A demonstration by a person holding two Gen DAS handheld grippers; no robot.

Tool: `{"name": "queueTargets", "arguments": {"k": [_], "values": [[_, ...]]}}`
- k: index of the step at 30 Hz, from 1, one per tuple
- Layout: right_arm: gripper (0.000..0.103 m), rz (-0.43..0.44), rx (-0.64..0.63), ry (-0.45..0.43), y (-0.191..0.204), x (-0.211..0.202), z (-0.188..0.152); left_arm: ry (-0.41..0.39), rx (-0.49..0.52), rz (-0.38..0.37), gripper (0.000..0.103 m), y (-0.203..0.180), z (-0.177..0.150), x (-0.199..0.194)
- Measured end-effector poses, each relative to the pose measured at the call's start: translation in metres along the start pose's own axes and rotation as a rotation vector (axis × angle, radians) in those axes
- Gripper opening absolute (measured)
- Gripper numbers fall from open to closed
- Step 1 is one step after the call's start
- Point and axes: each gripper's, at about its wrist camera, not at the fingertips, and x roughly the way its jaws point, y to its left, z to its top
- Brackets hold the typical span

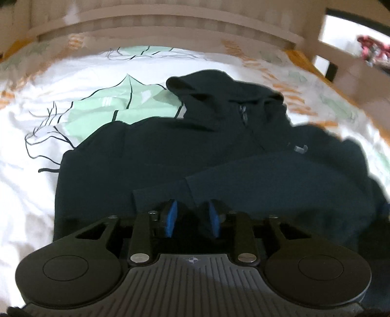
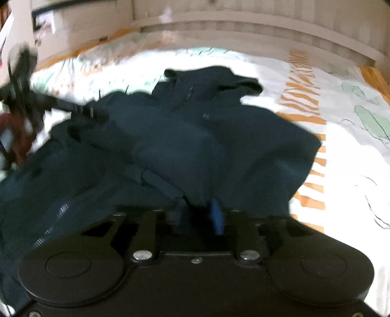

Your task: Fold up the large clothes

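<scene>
Both wrist views look down, close over one hoodie [image 1: 170,151].

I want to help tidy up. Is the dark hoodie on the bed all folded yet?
Partly folded. One sleeve lies across the dark hoodie's front, but the hood is laid out and the body is spread over the bedsheet.

hoodie [image 1: 170,151]: dark navy, plain
bedsheet [image 1: 29,170]: white, pale green leaf shapes outlined in black, orange striped patches
left gripper [image 1: 192,219]: black body, blue pads
right gripper [image 2: 197,214]: black body, blue pad
headboard [image 1: 170,22]: pale beige
</scene>
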Motion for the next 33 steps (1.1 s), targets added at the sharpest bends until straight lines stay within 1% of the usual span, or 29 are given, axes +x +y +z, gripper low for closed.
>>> {"name": "queueTargets", "arguments": {"k": [3,4,5,7,10,12,14,15,18,19,21,22,23,24,25,26,27,29,33], "values": [[0.057,0.027,0.103,-0.069,-0.015,-0.014,0.01,-0.011,-0.016,-0.012,0.035,0.006,-0.002,-0.001],[0.06,0.027,0.137,-0.084,-0.022,-0.014,0.015,-0.009,-0.008,-0.005,0.035,0.005,-0.002,0.0],[0.06,0.024,0.167,-0.096,-0.027,-0.012,0.019,-0.007,0.006,0.003,0.035,0.002,-0.001,0.0],[0.06,0.019,0.202,-0.115,-0.037,0.0,0.028,-0.009,0.016,0.008,0.036,0.001,-0.003,0.0],[0.06,0.012,0.274,-0.092,-0.057,0.03,0.033,-0.013,-0.011,-0.01,0.036,0.005,-0.005,0.0],[0.06,-0.038,0.309,-0.055,-0.071,0.047,0.029,-0.016,-0.024,-0.02,0.036,0.007,-0.006,0.0],[0.06,-0.165,0.302,-0.022,-0.083,0.062,0.023,-0.017,-0.022,-0.023,0.037,0.007,-0.006,0.0],[0.06,-0.199,0.313,-0.019,-0.087,0.063,0.019,-0.015,-0.021,-0.025,0.036,0.008,-0.006,-0.001],[0.061,-0.194,0.378,-0.034,-0.095,0.056,0.014,0.005,-0.026,-0.032,0.037,0.008,-0.001,-0.003],[0.066,-0.21,0.369,-0.032,-0.092,0.052,0.017,0.015,-0.033,-0.034,0.038,0.008,0.002,-0.004],[0.068,-0.224,0.359,-0.043,-0.09,0.045,0.023,0.028,-0.055,-0.049,0.042,0.01,0.01,-0.011],[0.072,-0.21,0.366,-0.056,-0.089,0.039,0.027,0.013,-0.065,-0.062,0.043,0.01,0.015,-0.015],[0.078,-0.198,0.371,-0.072,-0.089,0.035,0.033,-0.013,-0.074,-0.072,0.046,0.01,0.021,-0.02],[0.082,-0.191,0.372,-0.087,-0.089,0.028,0.037,-0.035,-0.079,-0.076,0.05,0.011,0.026,-0.023],[0.087,-0.185,0.367,-0.101,-0.087,0.025,0.044,-0.056,-0.082,-0.076,0.054,0.011,0.033,-0.025],[0.092,-0.177,0.36,-0.115,-0.086,0.024,0.052,-0.077,-0.085,-0.076,0.063,0.011,0.041,-0.026],[0.093,-0.166,0.354,-0.123,-0.084,0.027,0.062,-0.096,-0.089,-0.078,0.068,0.013,0.05,-0.025],[0.103,-0.146,0.36,-0.129,-0.081,0.033,0.08,-0.106,-0.091,-0.071,0.071,0.014,0.066,-0.016],[0.102,-0.153,0.363,-0.109,-0.082,0.062,0.111,-0.1,-0.047,-0.027,0.072,0.015,0.096,0.015]]}}
